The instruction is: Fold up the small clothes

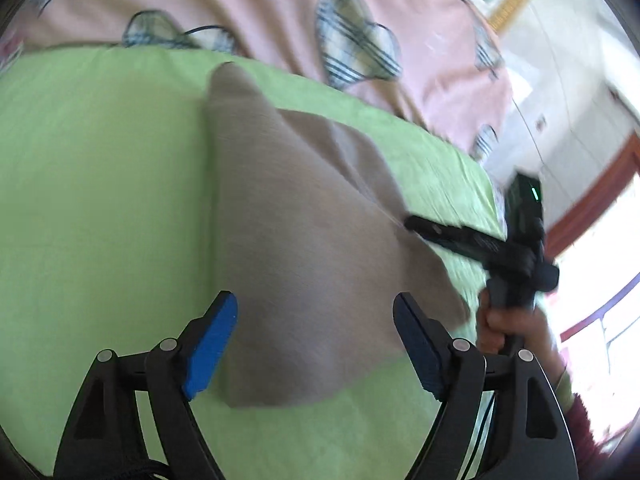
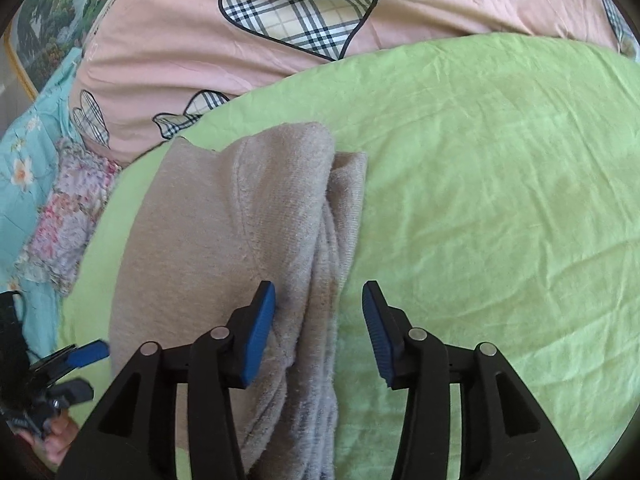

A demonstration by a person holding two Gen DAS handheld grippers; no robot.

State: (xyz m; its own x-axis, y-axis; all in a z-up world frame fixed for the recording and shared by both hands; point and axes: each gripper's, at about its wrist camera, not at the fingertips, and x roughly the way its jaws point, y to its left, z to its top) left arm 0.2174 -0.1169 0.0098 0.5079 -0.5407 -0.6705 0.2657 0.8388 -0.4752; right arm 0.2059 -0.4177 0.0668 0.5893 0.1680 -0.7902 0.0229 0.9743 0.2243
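A beige fleecy garment lies folded lengthwise on a light green sheet. In the left wrist view my left gripper stands open over the garment's near end, blue pads wide apart and nothing gripped. My right gripper reaches in from the right, its tip at the garment's right edge, held by a hand. In the right wrist view the right gripper is open above the garment, astride its bunched right edge without pressing it. The left gripper shows at the lower left, open.
A pink quilt with plaid hearts lies beyond the green sheet. Turquoise floral bedding and a patchwork floral cloth lie at the left. A framed picture stands at the back left. White walls and a red-framed opening are to the right.
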